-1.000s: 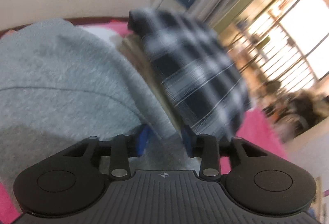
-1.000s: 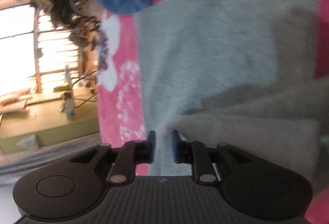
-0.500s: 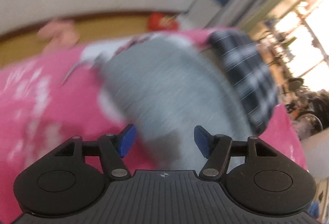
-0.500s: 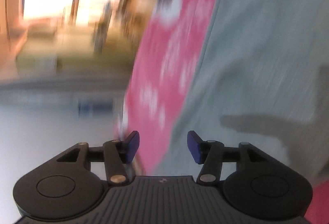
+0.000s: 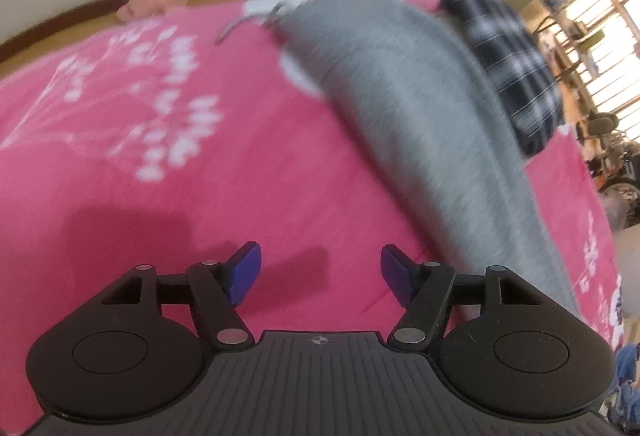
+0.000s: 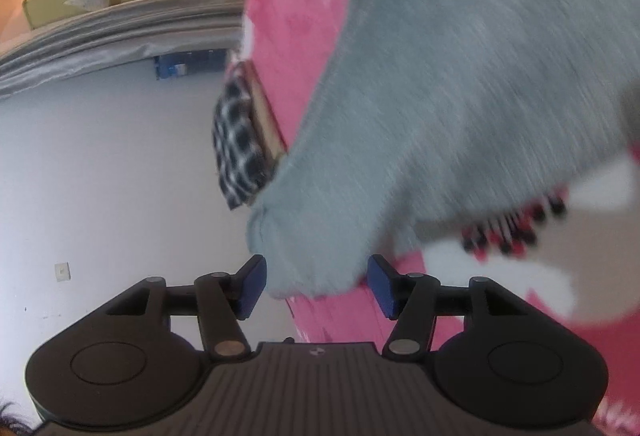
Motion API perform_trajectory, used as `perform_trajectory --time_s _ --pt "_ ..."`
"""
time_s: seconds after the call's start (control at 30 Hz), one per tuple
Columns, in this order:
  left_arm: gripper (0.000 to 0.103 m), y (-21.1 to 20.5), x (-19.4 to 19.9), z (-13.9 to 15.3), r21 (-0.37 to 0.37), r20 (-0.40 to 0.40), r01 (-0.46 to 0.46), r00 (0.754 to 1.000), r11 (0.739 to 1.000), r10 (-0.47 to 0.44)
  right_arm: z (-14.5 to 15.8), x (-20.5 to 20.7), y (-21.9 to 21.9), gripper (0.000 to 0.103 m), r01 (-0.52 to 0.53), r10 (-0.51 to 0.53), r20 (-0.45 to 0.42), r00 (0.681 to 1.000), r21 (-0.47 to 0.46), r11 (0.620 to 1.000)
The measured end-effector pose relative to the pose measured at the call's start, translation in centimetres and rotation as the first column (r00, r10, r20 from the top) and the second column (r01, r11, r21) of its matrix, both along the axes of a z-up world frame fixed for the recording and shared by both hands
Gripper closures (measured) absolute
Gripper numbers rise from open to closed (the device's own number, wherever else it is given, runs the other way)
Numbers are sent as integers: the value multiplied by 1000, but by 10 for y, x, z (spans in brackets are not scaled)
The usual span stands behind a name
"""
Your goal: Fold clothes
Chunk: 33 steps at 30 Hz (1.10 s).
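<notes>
A grey fleece garment (image 5: 420, 104) lies folded on the pink floral bed cover (image 5: 132, 124), running from the far centre to the right. My left gripper (image 5: 320, 278) is open over bare cover, with the garment just to its right. In the right wrist view the same grey garment (image 6: 460, 84) fills the upper right. My right gripper (image 6: 316, 286) is open, and a corner of the garment hangs between its blue pads (image 6: 250, 284) without being pinched.
A black-and-white plaid garment (image 5: 508, 60) sits on a tan folded item beside the grey one, seen also as the plaid garment (image 6: 236, 140). A red-and-black fringed cloth (image 6: 516, 228) lies near the right gripper. A pale wall and a window stand beyond the bed.
Both grippers were shut on the grey garment a second ago. They have let go, opened wide and drawn back; the left one has swung left over bare cover.
</notes>
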<state>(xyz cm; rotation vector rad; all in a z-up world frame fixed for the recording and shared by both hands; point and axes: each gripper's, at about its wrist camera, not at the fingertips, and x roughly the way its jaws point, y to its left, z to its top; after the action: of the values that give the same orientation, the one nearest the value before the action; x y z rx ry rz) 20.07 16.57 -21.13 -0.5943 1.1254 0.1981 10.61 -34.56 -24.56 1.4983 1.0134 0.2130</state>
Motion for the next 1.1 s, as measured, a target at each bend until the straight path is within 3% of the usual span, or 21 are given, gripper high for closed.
perform_trajectory --time_s 0.27,0.43,0.6,0.73,0.87,1.1 --pt "37 4 -13 -15 -4 -34 -6 999 1000 6 -27 -34 16 41 44 -44 -83 996 -1 999" --pt "36 12 -14 -24 -43 -2 -44 999 998 44 -45 -23 34 39 71 -78 -81 994 -86 994" --pt "36 7 -12 -30 -19 -8 -49 999 999 49 -61 -6 51 37 118 -128 -57 990 -149 982" --pt "31 9 -9 -32 -44 28 -67 997 997 68 -70 9 47 37 209 -212 -27 977 -89 974" --pt "29 16 5 -35 -129 109 -110 986 985 125 -75 13 34 37 303 -303 -14 953 -29 953" --pt "31 16 65 -47 -269 231 -146 950 952 211 -87 14 23 38 412 -411 -28 911 48 910"
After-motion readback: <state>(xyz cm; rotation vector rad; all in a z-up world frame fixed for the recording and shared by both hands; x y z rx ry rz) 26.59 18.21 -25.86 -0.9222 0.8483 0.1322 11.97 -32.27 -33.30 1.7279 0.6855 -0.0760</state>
